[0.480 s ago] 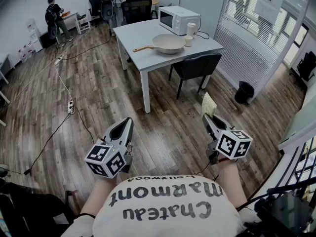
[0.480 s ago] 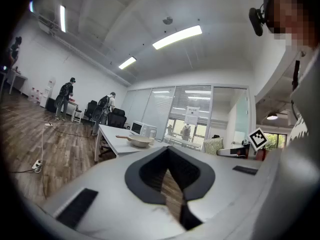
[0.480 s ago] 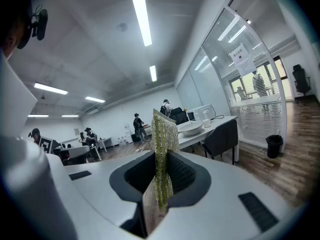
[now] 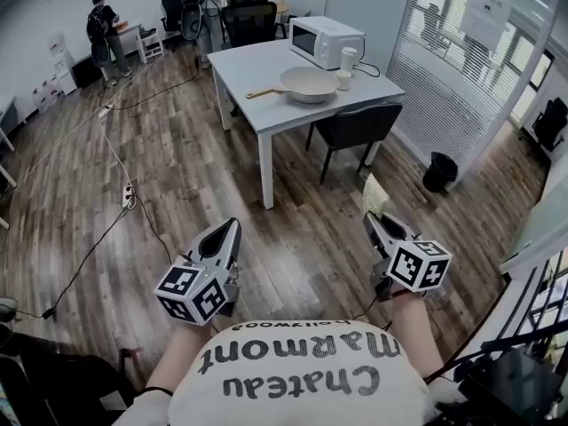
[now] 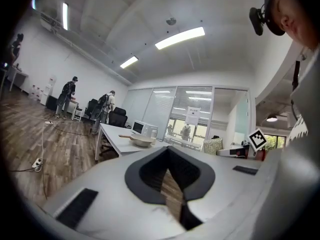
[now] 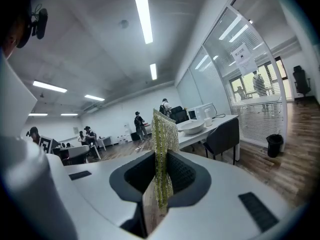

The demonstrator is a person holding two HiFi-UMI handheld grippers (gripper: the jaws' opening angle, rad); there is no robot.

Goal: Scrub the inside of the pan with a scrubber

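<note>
A cream pan with a wooden handle rests on a white table far ahead across the room; it also shows small in the left gripper view as the pan and in the right gripper view as the pan. My right gripper is shut on a thin yellow-green scrubber, which stands upright between the jaws as the scrubber. My left gripper is shut with nothing in it, held level over the wood floor. Both grippers are well short of the table.
A white microwave and two cups share the table. A black chair is tucked at its near right side. A cable and power strip lie on the floor to the left. A black bin stands by the glass wall. People stand at the far left.
The table with the pan has shifted slightly right and down in the head view. Both grippers keep the same pose, the scrubber still clamped.
</note>
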